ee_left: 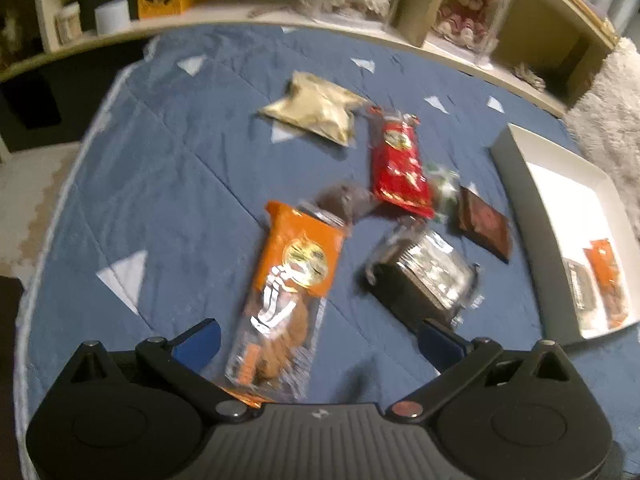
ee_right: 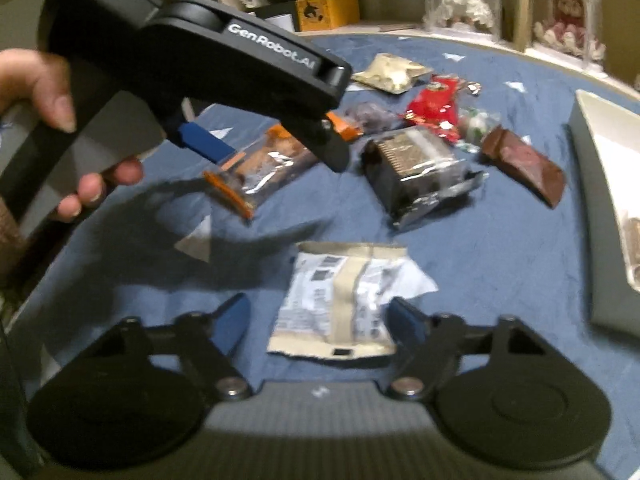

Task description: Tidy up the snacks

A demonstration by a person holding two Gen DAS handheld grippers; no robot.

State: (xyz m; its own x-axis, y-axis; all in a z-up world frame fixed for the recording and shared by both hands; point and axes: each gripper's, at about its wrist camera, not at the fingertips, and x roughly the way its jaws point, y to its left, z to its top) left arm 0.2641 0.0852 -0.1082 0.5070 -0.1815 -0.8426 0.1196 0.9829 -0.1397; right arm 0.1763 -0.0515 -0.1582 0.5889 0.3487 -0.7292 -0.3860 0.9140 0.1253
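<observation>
While both hand-held grippers, left (ee_left: 318, 340) and right (ee_right: 318, 320), stood apart and empty, the slick orange cookie pack (ee_left: 288, 292) and white wrapper (ee_right: 340, 300) risked slipping on the soft quilt (ee_left: 180, 200).

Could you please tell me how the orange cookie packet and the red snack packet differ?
The orange cookie packet has a clear lower half showing cookies; the red foil snack packet is opaque. The orange one lies between the open left hand-held gripper fingers; the red one lies farther off. Both rest on the blue quilt.
</observation>
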